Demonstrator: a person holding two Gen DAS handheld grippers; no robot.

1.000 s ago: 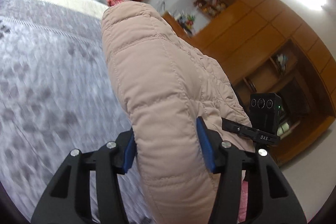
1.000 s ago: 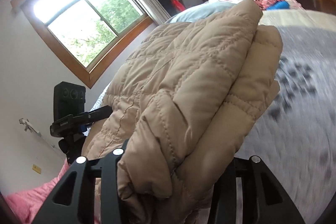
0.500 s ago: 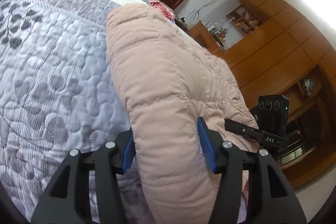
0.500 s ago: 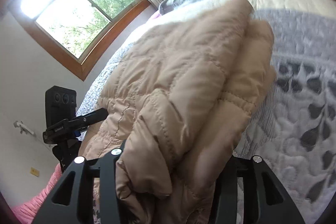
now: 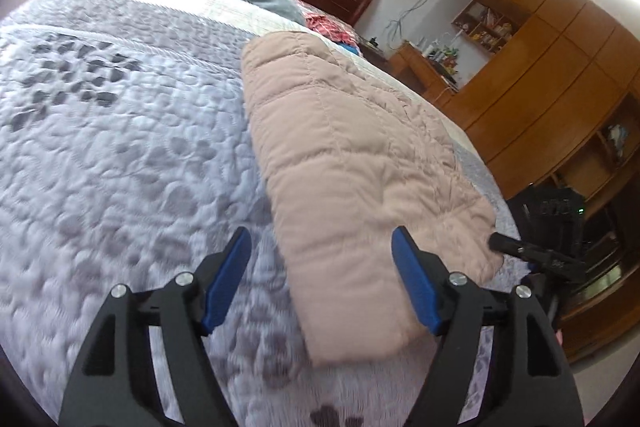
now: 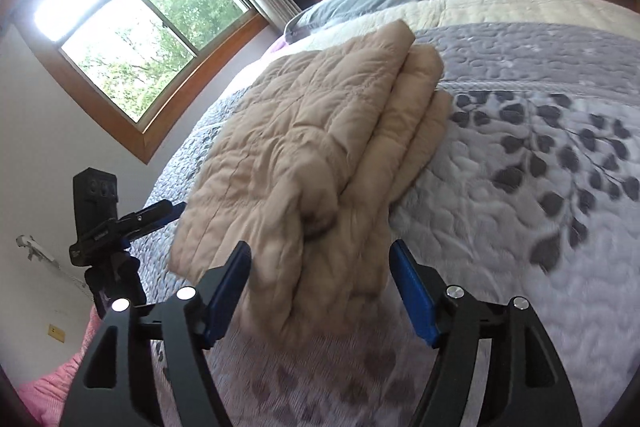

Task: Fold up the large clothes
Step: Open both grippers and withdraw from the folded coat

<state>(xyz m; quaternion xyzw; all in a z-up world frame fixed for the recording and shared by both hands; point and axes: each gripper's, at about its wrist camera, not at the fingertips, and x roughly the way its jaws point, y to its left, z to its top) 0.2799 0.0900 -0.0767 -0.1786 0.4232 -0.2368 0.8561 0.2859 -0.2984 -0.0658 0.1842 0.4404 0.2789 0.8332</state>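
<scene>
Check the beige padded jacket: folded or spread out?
Folded: the padded jacket lies as a compact stack of layers on the quilt.

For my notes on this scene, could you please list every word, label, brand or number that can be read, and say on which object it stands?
No text can be read with certainty.
Black camera device on its tripod, right wrist view: small white lettering on the arm, too blurred to read.
Same device in the left wrist view: faint marks, unreadable.
Folded beige quilted jacket, grey floral bedspread: no lettering visible.

No legible txt anywhere (small print on black device (image 6: 97, 235) too blurred).
</scene>
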